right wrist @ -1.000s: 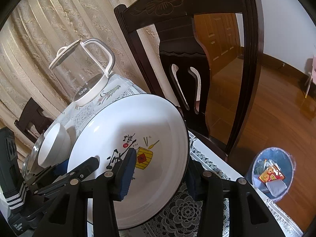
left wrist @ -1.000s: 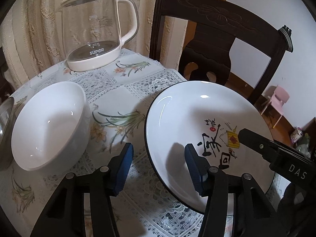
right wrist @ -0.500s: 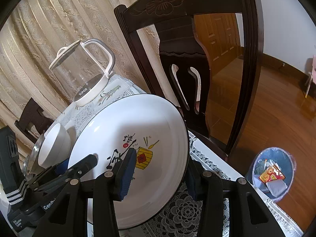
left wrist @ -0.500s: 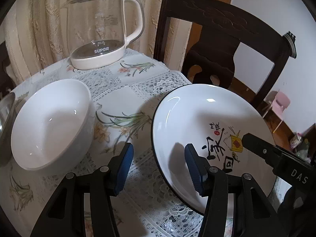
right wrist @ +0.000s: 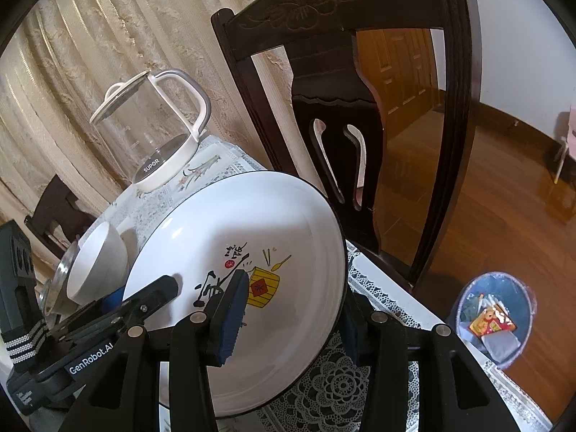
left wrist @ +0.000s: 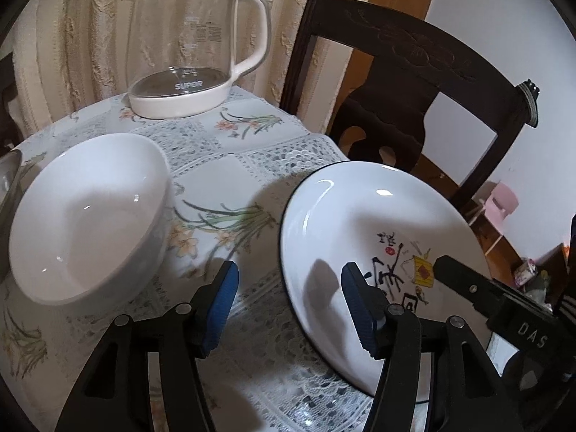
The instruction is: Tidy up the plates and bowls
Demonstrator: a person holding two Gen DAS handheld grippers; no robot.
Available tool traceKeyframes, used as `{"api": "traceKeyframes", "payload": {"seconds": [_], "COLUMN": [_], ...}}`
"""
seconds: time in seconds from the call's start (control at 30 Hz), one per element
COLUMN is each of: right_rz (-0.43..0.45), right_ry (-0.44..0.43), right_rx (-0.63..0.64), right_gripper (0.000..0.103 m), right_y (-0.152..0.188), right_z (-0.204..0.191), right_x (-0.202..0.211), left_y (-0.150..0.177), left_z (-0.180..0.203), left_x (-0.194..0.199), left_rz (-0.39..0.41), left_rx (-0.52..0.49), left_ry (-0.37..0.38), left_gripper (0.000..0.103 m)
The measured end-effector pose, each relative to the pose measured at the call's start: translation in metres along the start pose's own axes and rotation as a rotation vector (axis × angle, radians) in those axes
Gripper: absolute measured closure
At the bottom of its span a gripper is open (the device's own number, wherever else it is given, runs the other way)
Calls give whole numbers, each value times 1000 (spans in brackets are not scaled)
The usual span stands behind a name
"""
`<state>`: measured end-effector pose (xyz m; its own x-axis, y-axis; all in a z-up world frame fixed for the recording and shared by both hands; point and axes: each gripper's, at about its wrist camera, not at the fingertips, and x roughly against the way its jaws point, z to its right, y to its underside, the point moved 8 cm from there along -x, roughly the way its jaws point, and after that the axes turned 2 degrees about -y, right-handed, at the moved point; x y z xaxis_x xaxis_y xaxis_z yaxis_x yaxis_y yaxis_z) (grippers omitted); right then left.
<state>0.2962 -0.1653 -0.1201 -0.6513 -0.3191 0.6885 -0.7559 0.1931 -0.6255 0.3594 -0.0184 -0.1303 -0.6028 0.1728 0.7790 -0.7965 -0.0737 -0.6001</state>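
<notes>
Your right gripper (right wrist: 291, 309) jaws straddle the plate (right wrist: 252, 252) rim, contact unclear. Your left gripper (left wrist: 289, 304) jaws stand wide, empty, straddling the plate's left edge. The bowl (left wrist: 90, 216) lies left on the counter (left wrist: 223, 187).

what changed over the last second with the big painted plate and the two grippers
The left gripper has eased forward and rightward, open, straddling the near-left rim of the black-rimmed white painted plate. The right gripper stays astride the plate's right rim, not visibly clamped. The plain white bowl and glass kettle stayed put.
</notes>
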Motion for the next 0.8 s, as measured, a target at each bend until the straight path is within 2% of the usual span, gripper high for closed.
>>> {"api": "traceKeyframes", "payload": {"seconds": [0.07, 0.2, 0.5, 0.8], "right_rz": [6, 23, 47, 74], "right_ry": [3, 8, 2, 41], "right_rx": [7, 22, 31, 83], "right_gripper": [53, 53, 54, 55], "right_y": [0, 0, 0, 6], "right_z": [-1, -3, -5, -15], "right_x": [1, 3, 8, 20], "left_y": [-1, -1, 0, 6], "left_z": [5, 15, 17, 16], "left_x": [-1, -4, -4, 8], "left_rz": [-2, -5, -1, -3], "left_rx": [-9, -36, -37, -25], "left_ry": [16, 51, 44, 45], "left_gripper": [45, 56, 58, 58]}}
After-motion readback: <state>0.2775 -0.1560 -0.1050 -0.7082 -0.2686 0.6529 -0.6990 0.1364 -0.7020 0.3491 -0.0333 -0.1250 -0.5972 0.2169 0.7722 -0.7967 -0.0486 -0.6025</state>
